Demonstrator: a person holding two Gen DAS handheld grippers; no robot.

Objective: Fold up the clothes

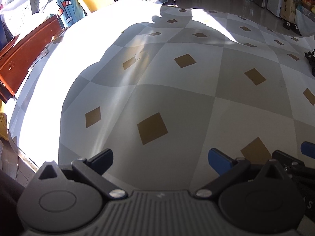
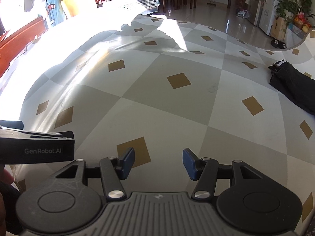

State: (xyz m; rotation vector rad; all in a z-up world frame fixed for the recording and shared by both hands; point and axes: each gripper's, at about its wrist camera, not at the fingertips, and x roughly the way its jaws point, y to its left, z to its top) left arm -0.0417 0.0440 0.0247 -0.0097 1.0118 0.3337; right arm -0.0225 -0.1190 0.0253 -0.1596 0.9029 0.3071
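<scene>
Both my left tongs [image 1: 160, 160] and right tongs [image 2: 158, 162] hang released, empty, above the checkered surface [image 2: 161, 106]. The dark garment [image 2: 291, 82] lies far right; whether it's folded I can't tell, so I'd check its edges before gripping.

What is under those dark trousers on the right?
The dark trousers lie flat on the checked tablecloth, grey and white with brown diamonds. The pattern runs right up to their edge. What is beneath the cloth itself is covered, and the trousers run out of the picture on the right.
</scene>
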